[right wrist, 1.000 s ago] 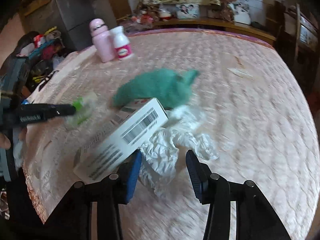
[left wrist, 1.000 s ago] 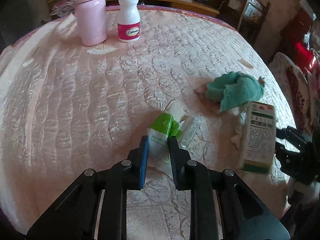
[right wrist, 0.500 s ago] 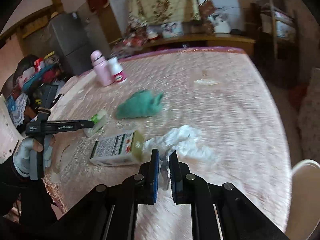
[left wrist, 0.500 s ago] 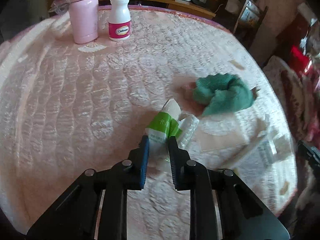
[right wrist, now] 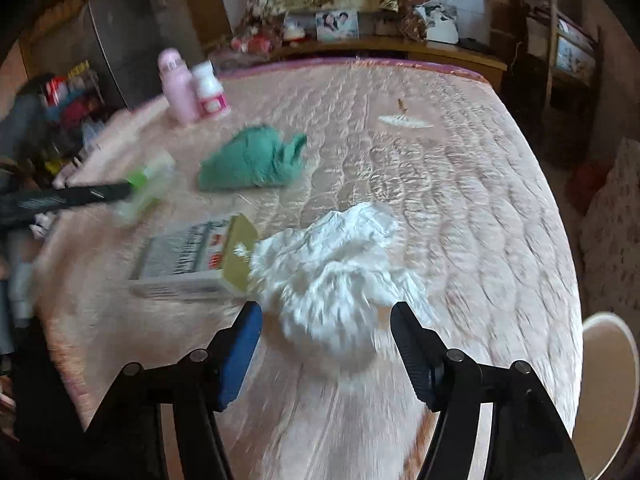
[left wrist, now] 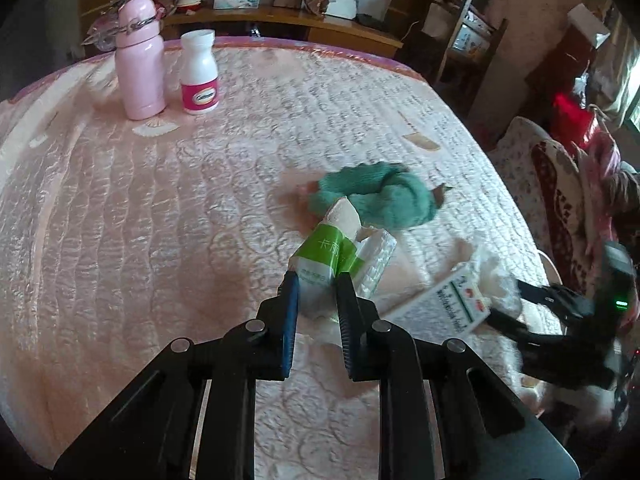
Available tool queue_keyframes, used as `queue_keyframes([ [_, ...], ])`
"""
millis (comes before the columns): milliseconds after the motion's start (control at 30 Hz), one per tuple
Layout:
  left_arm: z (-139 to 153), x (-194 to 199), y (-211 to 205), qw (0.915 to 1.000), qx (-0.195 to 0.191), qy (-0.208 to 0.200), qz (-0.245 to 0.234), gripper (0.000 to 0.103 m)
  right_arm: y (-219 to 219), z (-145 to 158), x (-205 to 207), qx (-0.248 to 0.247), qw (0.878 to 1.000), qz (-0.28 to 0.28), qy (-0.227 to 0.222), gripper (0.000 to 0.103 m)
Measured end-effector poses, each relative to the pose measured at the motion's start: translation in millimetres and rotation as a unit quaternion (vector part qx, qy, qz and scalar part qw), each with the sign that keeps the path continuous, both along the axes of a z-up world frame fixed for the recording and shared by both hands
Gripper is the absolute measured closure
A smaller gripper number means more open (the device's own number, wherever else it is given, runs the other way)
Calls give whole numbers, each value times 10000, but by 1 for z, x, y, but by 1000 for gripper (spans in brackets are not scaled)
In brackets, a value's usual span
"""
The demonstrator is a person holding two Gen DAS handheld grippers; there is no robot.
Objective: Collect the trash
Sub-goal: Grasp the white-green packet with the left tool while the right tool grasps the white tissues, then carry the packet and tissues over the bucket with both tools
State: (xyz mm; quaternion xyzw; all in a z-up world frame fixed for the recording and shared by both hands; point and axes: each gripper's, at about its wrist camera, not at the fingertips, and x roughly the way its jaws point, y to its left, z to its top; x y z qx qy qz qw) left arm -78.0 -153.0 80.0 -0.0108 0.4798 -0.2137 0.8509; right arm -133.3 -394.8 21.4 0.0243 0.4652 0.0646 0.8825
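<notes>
My left gripper [left wrist: 316, 292] is shut on a green and white wrapper [left wrist: 326, 256] and holds it over the pink quilted bed [left wrist: 160, 216]. The wrapper also shows blurred in the right wrist view [right wrist: 150, 184]. My right gripper [right wrist: 326, 320] is open, its jaws on either side of a crumpled white tissue [right wrist: 332, 256] that lies on the bed. A white medicine box [right wrist: 192, 256] lies just left of the tissue; it also shows in the left wrist view [left wrist: 444, 300]. The right gripper shows dark and blurred in the left wrist view [left wrist: 520, 312].
A green cloth [left wrist: 376, 196] lies mid-bed, also in the right wrist view [right wrist: 252, 160]. A pink flask [left wrist: 138, 60] and a white bottle [left wrist: 199, 72] stand at the far left. A white bin rim [right wrist: 612, 392] sits beside the bed at right. Furniture lines the far wall.
My right gripper has opened from shut and now straddles the white tissue, closer to it. My left gripper keeps its hold on the wrapper and has shifted slightly.
</notes>
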Motion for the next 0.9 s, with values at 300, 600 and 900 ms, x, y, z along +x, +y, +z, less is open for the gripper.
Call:
queue_keyframes([
  [300, 22, -13, -24, 9993, -254, -160, -215, 87, -5, 22, -7, 194, 9982, -25, -572, 84],
  [600, 32, -33, -85, 9968, -433, -209, -644, 87, -52, 64, -57, 267, 9926, -617, -1015, 84],
  [900, 31, -58, -160, 9921, -348, -232, -1182, 87, -96, 72, -96, 208, 9868, -1155, -1112, 84],
])
